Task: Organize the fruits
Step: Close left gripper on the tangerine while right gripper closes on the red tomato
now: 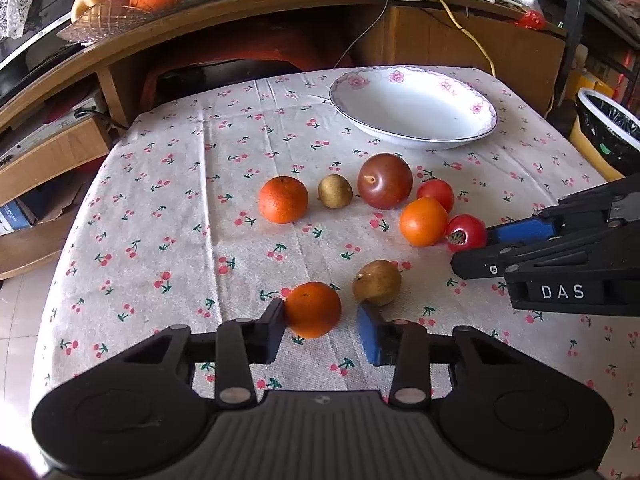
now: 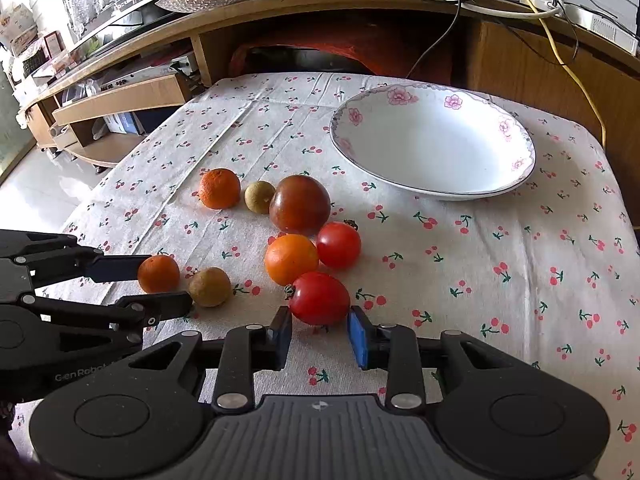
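Cherry-printed cloth (image 1: 168,208) covers the low table, with a wooden shelf unit and tangled cables behind it and a flowered white plate (image 2: 516,136) sitting empty at the far right side. Eight loose fruits lie on the cloth nearer the camera, all apart from the plate. The left gripper (image 1: 322,330) is open around the nearest small orange (image 1: 313,309): its left pad touches the peel, while the blue right pad stands clear of it and close beside a brownish fruit (image 1: 377,282), whether touching I cannot tell. The right gripper (image 2: 320,330) is open too, its pads flanking the near end of a red tomato (image 2: 319,298) with little gap on either side; contact is too close to call. Neither fruit looks lifted. The orange should be light and fairly firm, with a dimpled peel that gives the pads purchase; taking it across its widest middle looks safest, since it is round and would roll if pinched off-centre. The tomato is likely softer and smooth-skinned, so it could slip or bruise; a gentle squeeze across its broad belly, away from the stem end, seems the better hold.
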`<state>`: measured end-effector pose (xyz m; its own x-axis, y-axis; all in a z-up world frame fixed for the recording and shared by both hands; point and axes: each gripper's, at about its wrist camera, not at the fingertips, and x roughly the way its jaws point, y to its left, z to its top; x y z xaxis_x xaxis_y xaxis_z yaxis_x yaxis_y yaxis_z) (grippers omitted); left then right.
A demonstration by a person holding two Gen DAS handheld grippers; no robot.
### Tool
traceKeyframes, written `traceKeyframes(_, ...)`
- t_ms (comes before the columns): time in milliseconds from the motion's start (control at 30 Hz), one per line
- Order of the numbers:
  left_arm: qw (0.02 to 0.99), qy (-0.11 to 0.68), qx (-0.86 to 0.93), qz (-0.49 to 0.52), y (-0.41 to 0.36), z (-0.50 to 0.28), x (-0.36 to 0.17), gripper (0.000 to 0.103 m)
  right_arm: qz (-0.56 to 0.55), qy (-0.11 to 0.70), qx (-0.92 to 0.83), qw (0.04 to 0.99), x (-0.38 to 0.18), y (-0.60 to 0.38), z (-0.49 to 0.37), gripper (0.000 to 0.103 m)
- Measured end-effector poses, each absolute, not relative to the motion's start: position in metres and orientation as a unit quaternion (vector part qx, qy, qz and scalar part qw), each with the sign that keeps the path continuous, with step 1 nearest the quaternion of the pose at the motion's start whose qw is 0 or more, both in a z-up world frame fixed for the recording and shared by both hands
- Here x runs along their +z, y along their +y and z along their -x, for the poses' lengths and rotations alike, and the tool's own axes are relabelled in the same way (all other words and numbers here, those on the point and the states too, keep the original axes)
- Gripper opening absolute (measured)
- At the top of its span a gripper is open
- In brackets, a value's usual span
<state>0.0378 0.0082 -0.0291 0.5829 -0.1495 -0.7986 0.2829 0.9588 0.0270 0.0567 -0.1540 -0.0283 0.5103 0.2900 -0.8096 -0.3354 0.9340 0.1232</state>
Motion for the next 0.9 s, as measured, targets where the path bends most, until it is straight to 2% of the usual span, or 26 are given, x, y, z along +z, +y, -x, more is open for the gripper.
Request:
traceKeyframes(233,0.887,0.44,-0.12,-0.076,0.01,-0.039,-0.027,0.037,0.015,0.464,0.186,0.866,-0.026,-0.155,-0.055,0.025)
traceKeyframes(900,0.881,0.452,-0.121,-0.075,0.004,-0.022,-0.024,0.037,0.025,0.464,0.2,0.862,-0.018,-0.157,-0.036,0.024)
